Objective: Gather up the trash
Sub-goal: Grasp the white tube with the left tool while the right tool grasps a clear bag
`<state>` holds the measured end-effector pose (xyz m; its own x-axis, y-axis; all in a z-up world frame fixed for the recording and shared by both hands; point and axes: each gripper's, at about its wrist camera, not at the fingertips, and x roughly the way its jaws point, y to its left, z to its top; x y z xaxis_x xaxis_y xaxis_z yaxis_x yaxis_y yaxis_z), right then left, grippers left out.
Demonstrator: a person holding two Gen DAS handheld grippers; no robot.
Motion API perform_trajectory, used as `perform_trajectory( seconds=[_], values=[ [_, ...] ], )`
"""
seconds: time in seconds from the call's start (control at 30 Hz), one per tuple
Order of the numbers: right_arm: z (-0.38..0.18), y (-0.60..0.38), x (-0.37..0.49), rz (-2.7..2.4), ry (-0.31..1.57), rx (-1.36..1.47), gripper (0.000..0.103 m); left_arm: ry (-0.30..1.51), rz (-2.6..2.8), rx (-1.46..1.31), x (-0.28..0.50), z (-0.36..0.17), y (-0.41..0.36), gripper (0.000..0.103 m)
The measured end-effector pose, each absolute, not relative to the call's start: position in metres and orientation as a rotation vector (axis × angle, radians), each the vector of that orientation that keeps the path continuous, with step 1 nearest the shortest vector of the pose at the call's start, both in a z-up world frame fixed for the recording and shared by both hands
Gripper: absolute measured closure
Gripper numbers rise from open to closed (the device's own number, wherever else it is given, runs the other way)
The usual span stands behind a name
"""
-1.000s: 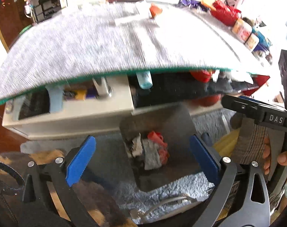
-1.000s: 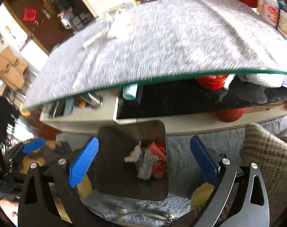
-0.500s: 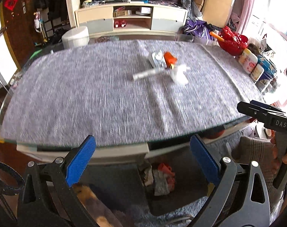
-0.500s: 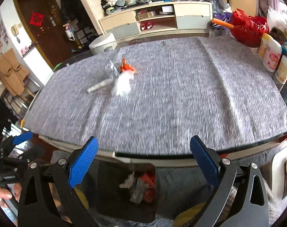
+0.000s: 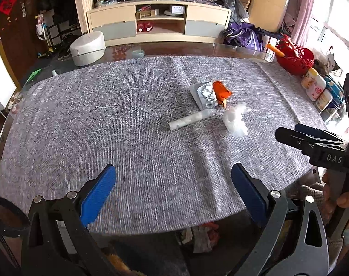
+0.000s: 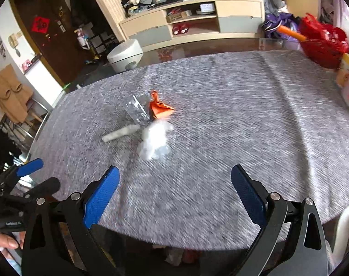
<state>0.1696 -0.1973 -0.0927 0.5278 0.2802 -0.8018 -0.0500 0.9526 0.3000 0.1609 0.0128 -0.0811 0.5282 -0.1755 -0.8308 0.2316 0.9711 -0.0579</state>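
Observation:
Trash lies mid-table on the grey cloth point(image 5: 105, 119): a silver blister pack point(image 5: 205, 94), an orange wrapper point(image 5: 221, 92), a white paper roll point(image 5: 190, 120) and a crumpled clear plastic piece point(image 5: 235, 120). The same pieces show in the right wrist view: blister pack point(image 6: 135, 110), orange wrapper point(image 6: 160, 108), roll point(image 6: 121, 133), plastic point(image 6: 154, 140). My left gripper point(image 5: 173, 192) is open and empty above the near table edge. My right gripper point(image 6: 174, 193) is open and empty too, and shows at the right of the left view point(image 5: 312, 142). Binned trash point(image 5: 200, 235) shows below the table edge.
A red basket point(image 5: 295, 57) and several bottles point(image 5: 314, 87) stand at the table's right edge. A white round stool point(image 5: 88, 48) and a low cabinet point(image 5: 159, 23) are beyond the table. The left gripper shows at the left of the right view point(image 6: 24, 184).
Both grippers have risen from looking down at the bin under the table to above the tabletop, facing the trash pieces. Both stay open and empty.

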Motion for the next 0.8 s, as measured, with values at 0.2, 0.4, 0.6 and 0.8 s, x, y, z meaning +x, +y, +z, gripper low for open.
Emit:
perform_trajectory(
  seconds=[0.2, 0.4, 0.6, 0.8],
  values=[
    [-0.110, -0.181, 0.202, 0.243, 1.025, 0.245, 0.027, 1.036, -0.256, 0.072, 0.189, -0.102, 0.012, 0.008],
    [-0.132, -0.170, 0.225, 0.252, 1.063, 0.267, 0.044, 1.051, -0.279, 0.078, 0.215, -0.117, 0.006, 0.009],
    [-0.138, -0.176, 0.228, 0.228, 1.039, 0.231, 0.074, 1.071, -0.283, 0.082, 0.240, -0.136, -0.002, 0.013],
    [-0.138, -0.197, 0.231, 0.201, 1.025, 0.239, 0.077, 1.079, -0.313, 0.096, 0.256, -0.148, -0.016, 0.028]
  ],
)
